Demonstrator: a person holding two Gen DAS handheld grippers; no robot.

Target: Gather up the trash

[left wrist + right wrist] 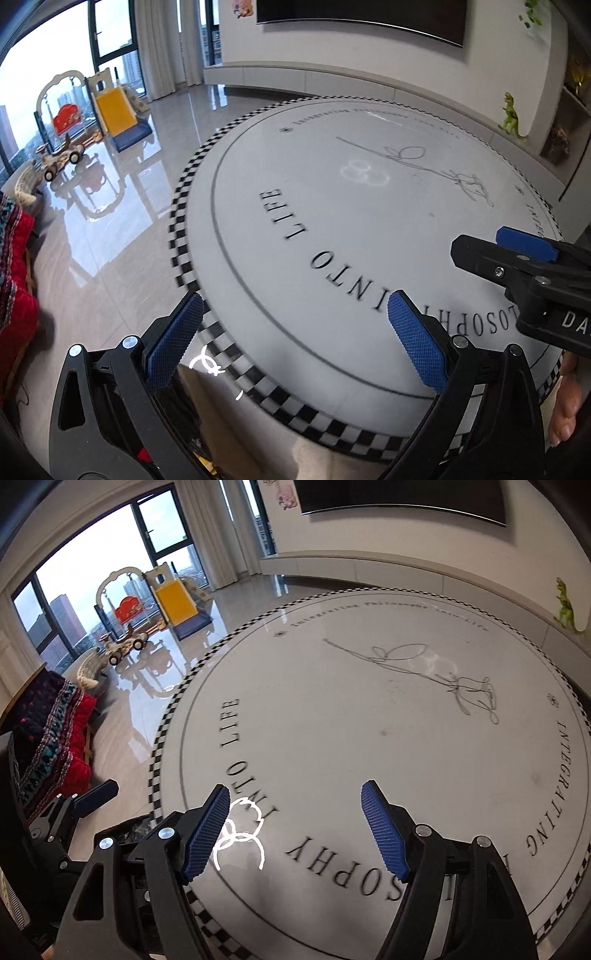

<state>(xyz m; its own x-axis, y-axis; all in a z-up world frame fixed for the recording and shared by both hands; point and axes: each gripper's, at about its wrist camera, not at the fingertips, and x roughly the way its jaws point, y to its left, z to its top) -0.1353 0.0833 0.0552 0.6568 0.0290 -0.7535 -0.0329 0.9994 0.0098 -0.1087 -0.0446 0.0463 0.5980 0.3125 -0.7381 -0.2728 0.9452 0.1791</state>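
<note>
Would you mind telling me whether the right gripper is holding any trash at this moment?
No, the right gripper stands open with nothing between its blue pads, only the round table beneath.

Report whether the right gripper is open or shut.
Open. The right gripper shows its blue pads standing wide apart, with only the round table visible between them.

We are looking into a home living room: a round printed table (369,738) filling the middle, a children's slide (175,600) standing upper left by tall windows (74,590), a wall-mounted television (402,496) hanging at top.
</note>
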